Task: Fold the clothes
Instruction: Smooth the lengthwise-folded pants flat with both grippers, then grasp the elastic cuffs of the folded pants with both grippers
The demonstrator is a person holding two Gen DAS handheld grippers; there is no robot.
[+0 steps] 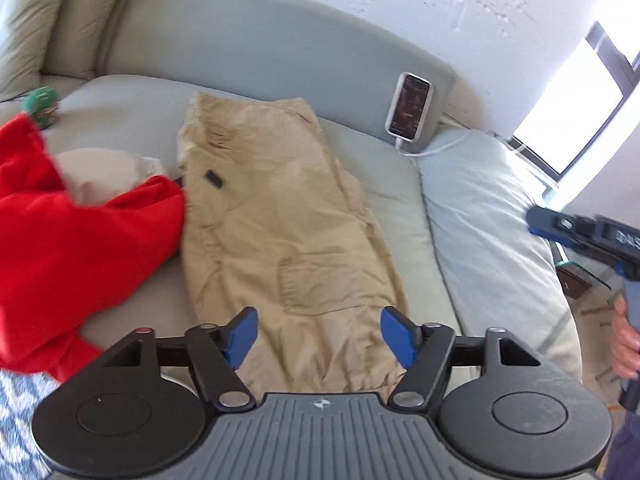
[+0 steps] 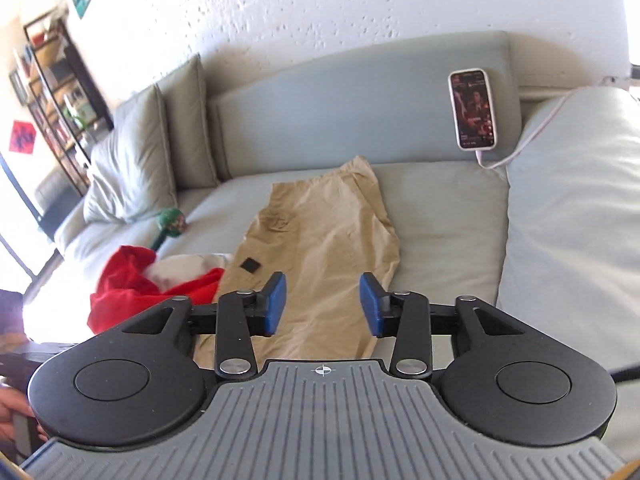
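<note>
Tan trousers (image 1: 280, 216) (image 2: 320, 240) lie lengthwise on the grey sofa seat (image 1: 400, 216) (image 2: 440, 216), folded leg on leg, waist toward the backrest. My left gripper (image 1: 318, 330) hovers open above their near hem, nothing between its blue pads. My right gripper (image 2: 323, 306) is open too, above the near part of the trousers. In the left wrist view the right gripper (image 1: 568, 228) shows at the right edge, off the sofa, its jaws blurred. A red garment (image 1: 80, 232) (image 2: 148, 288) lies heaped left of the trousers over a white one (image 1: 108, 172) (image 2: 188, 266).
A phone (image 1: 409, 106) (image 2: 474, 109) on a charging cable leans against the backrest. A pale cushion (image 1: 492, 232) (image 2: 572, 216) sits to the right, beige pillows (image 2: 132, 160) to the left. A green toy (image 1: 42, 104) (image 2: 173, 220) rests on the seat. A patterned cloth (image 1: 20, 408) lies near left.
</note>
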